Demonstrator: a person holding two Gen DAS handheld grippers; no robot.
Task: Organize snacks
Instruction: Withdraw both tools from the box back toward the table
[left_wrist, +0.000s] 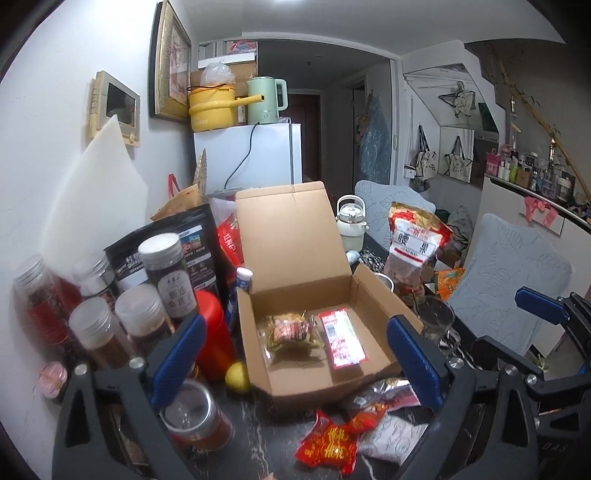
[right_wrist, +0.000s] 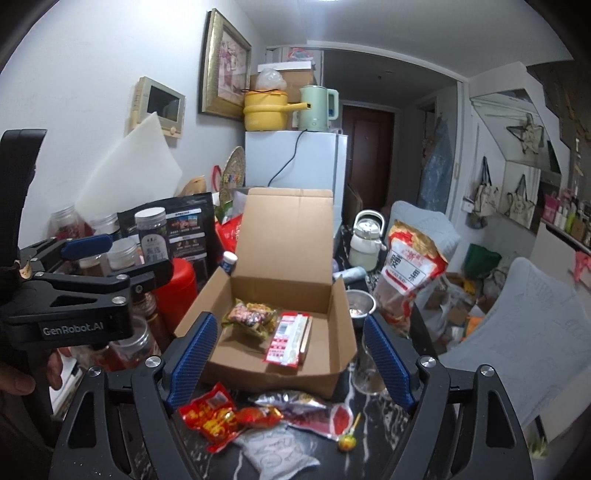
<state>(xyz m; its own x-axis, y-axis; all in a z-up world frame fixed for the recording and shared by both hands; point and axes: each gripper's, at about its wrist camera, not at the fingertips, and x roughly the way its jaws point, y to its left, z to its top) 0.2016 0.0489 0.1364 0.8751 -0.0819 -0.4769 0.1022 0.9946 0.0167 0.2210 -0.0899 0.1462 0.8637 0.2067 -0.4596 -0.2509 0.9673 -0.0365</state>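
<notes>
Both of my grippers sit closest to the lenses, blue-padded fingers spread wide with nothing between them. From its own camera my left gripper (left_wrist: 295, 360) frames the cardboard box, and my right gripper (right_wrist: 288, 360) does the same from the other side; neither touches anything.

Biggest of the things on the dark marbled table (right_wrist: 373, 413) is the cardboard box (right_wrist: 258, 365), lid flap standing upright at the back. Inside it lie two snacks side by side: a clear-wrapped bundle with green and pink print (right_wrist: 249, 317) toward the left, and a flat red and white packet (right_wrist: 288, 341) just to its right, the two touching or nearly so.

Right of the box stands a tall red and clear bag of nuts (right_wrist: 410, 273), with a small metal bowl (right_wrist: 360, 302) between it and the box wall. Left of the box are a red canister (left_wrist: 214, 332) and a cluster of clear jars with screw lids (left_wrist: 122, 328), a black pouch (left_wrist: 184, 251) behind them.

On the table in front of the box lies a loose pile of snacks: a red and yellow packet (right_wrist: 210, 417), a white pouch (right_wrist: 273, 450) below it, a silver and red wrapper (right_wrist: 314, 413), and a small lollipop (right_wrist: 347, 441) at the right end. A lemon (left_wrist: 238, 376) rests against the box's near left corner.
</notes>
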